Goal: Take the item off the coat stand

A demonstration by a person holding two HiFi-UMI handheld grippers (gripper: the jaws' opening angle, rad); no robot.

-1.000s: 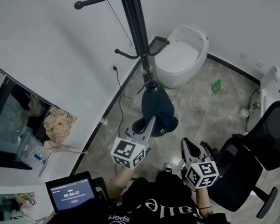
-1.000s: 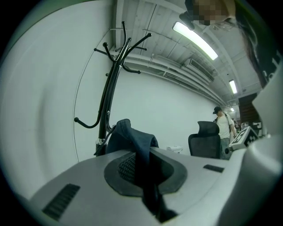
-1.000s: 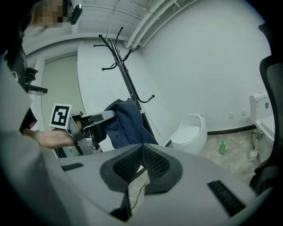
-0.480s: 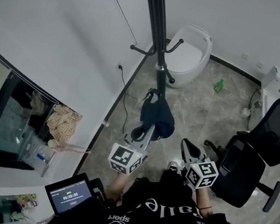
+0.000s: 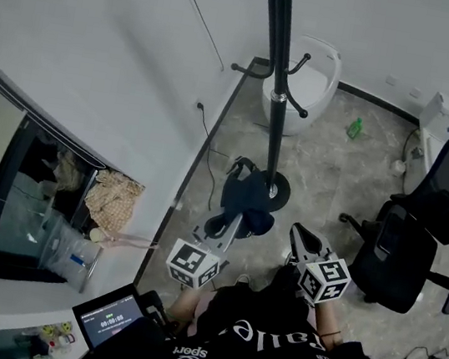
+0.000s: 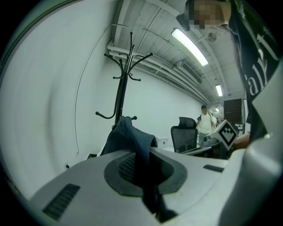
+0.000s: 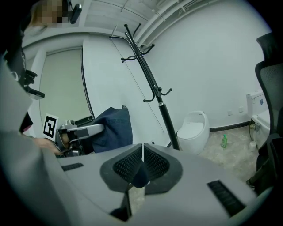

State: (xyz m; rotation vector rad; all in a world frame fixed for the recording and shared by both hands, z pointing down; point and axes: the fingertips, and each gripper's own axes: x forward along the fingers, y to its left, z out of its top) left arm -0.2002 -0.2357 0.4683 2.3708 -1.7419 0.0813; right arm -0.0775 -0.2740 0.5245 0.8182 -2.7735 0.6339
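Left gripper (image 6: 142, 171) jaws are clamped on a dark blue garment (image 6: 128, 137), a fold pinched between the ribbed pads. The cloth rises from the jaws and hides the lower pole of the black stand (image 6: 124, 75). The stand is upright behind the garment, against the white wall (image 6: 53, 97), with hooks curving out at the top and mid-pole. Right of the stand is a black chair (image 6: 183, 136), then a person in a white top (image 6: 206, 124) farther back, then a marker cube (image 6: 227, 132). Strip lights (image 6: 190, 46) run up and right of the stand. A dark printed shirt (image 6: 254, 75) is at the far right.

Bright, even light from ceiling tubes (image 6: 190, 42); fisheye edges dark and warped.
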